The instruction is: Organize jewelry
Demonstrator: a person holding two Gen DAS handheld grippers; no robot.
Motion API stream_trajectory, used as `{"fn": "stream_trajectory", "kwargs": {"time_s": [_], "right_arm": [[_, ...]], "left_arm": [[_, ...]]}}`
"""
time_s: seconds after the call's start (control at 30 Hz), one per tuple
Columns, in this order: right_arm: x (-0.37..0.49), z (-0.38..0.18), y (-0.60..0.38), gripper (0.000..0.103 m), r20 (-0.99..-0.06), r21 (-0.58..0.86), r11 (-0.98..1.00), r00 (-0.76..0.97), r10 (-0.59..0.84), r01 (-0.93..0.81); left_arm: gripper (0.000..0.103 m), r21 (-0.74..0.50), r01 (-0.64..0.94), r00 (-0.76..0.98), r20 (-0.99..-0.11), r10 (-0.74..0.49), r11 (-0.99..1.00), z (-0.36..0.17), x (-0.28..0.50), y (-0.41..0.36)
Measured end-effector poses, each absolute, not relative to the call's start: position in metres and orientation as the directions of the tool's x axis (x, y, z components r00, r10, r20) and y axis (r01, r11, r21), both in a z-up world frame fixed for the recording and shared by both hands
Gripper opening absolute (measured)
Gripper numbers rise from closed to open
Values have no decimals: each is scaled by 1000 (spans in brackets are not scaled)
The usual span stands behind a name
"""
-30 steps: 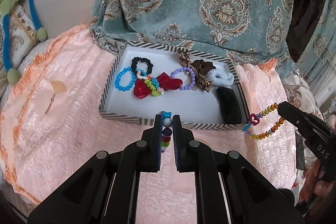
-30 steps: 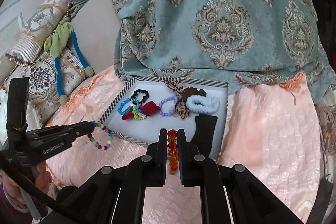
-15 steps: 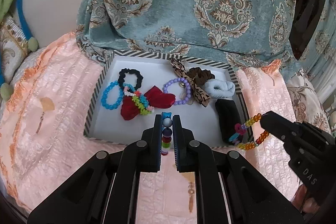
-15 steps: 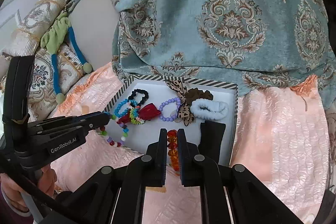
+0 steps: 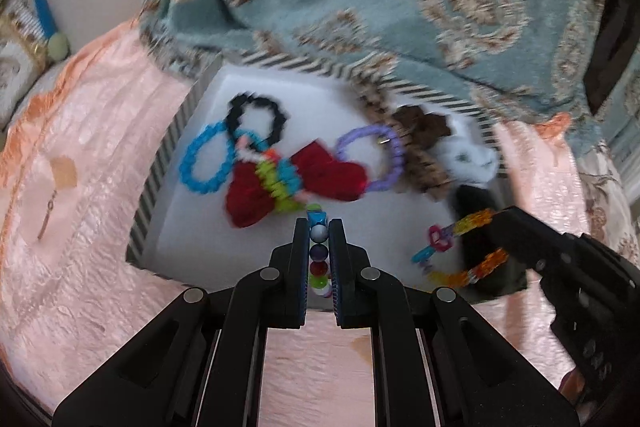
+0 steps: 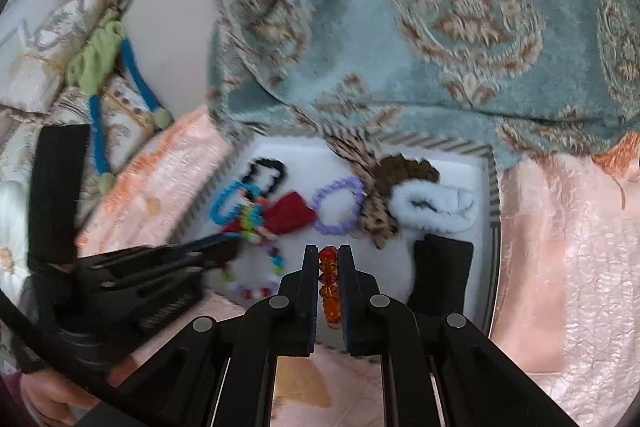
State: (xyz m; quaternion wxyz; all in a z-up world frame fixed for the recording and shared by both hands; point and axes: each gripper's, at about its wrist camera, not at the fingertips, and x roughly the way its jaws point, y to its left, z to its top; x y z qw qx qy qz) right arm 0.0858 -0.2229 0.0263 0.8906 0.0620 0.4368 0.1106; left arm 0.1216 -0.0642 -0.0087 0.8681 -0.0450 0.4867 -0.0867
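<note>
Amber beads of one bracelet [image 6: 329, 283] are pinched between the pressed-together fingers of the right gripper [image 6: 328, 259], and a multicoloured bead bracelet [image 5: 319, 259] is clamped the same way in the left gripper [image 5: 319, 233]. Both loops dangle over the near part of the striped-rim tray [image 5: 168, 163], which sits on the peach quilted bed cover [image 5: 80, 187] against the teal patterned blanket [image 5: 360, 7].

Likely trouble: the tray's middle is already crowded. A blue bracelet [image 5: 206, 163], a black scrunchie [image 5: 256, 119], a red bow [image 5: 296, 183] and a lilac bracelet [image 5: 370, 157] overlap each other, so a bracelet let go onto that heap would probably tangle with them. Released too near the front rim, a loop could hang over the edge or slide onto the bed cover. The two grippers are also close together above the same tray, so their fingers or the hanging loops might snag one another. Both views are smeared, so exact clearances cannot be told.

The amber bracelet looks translucent and faceted, with a pink heart charm and a few blue beads; the other mixes white, dark blue, red and green round beads.
</note>
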Motion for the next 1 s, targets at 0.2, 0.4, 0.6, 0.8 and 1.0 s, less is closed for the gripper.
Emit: {"fn": "stream_trajectory", "kwargs": {"time_s": [0.2,0.4,0.6,0.8,1.0], "right_arm": [[95,-11,-236,8,-824,183,980,530,199,-82],[98,-26,-234,8,-837,192,977,505,210,-88],[90,-22,-242,18,-831,219,973,509,223,-70],[75,-12,-242,30,-821,216,974,528,218,-67],[59,-2,-245,41,-806,209,977,557,198,-45]], "left_arm": [[8,-161,61,489,-855,-171,985,-29,128,-45],[8,-156,60,480,-862,-166,986,-37,130,-51],[15,-147,62,476,-865,-159,987,-40,128,-54],[49,-152,63,499,-851,-163,986,-31,117,-55],[52,-123,60,528,-838,-136,991,-19,99,-55]]}}
